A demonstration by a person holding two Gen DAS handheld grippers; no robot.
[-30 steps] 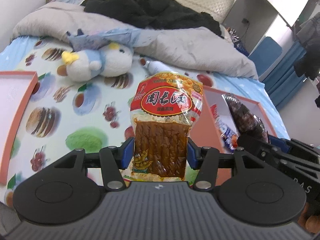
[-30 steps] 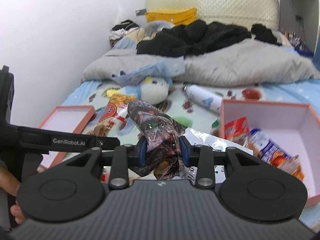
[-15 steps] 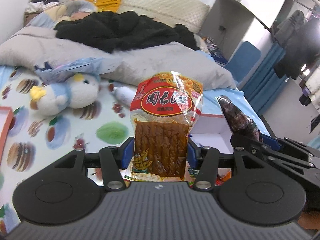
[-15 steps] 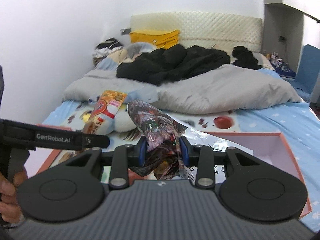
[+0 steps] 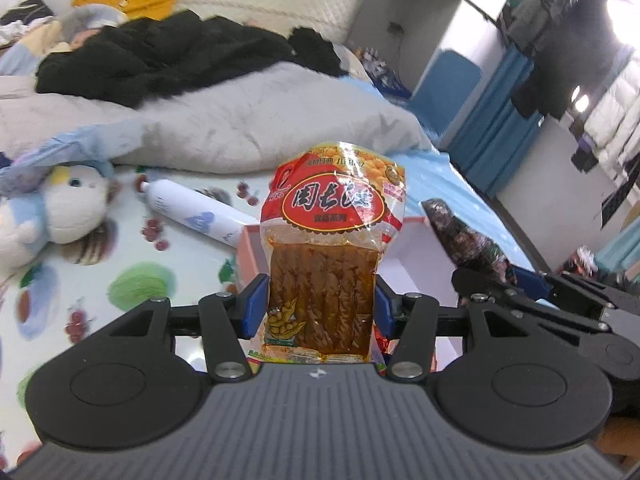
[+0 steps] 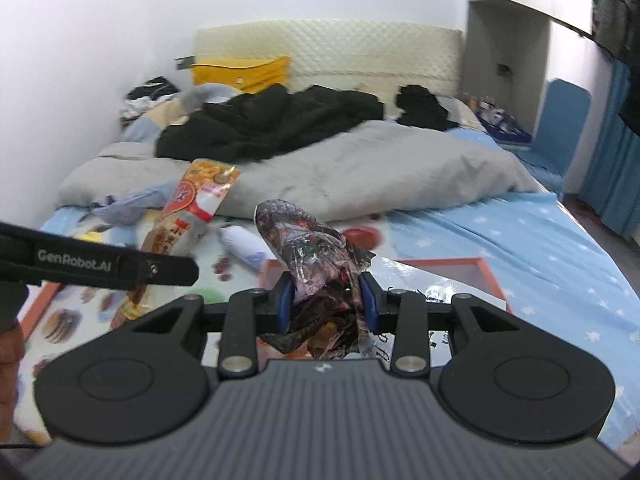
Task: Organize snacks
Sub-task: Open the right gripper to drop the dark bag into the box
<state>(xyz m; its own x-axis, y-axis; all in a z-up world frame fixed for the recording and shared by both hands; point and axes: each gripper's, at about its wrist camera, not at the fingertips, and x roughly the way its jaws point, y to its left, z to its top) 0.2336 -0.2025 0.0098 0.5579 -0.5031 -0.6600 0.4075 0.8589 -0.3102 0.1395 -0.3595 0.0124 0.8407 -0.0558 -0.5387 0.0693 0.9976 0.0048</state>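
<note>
My left gripper (image 5: 322,300) is shut on a red and yellow packet of brown tofu strips (image 5: 330,248), held upright above the bed. The packet also shows in the right wrist view (image 6: 192,216). My right gripper (image 6: 326,300) is shut on a dark crinkled snack packet (image 6: 316,256), which also shows at the right of the left wrist view (image 5: 468,240). A pink box with an orange rim (image 5: 416,248) lies on the bed below and behind both packets; its rim shows in the right wrist view (image 6: 486,266). Its contents are hidden.
A white bottle (image 5: 192,216) lies on the printed sheet beside the box. A plush toy (image 5: 60,208) lies at the left. A grey duvet (image 5: 240,128) with black clothes (image 5: 160,56) covers the far bed. A second orange-rimmed tray edge (image 6: 38,308) is at the left.
Both grippers have lifted and swung right with their packets. The view has tilted up, so the box interior and its snacks have dropped out of sight.
</note>
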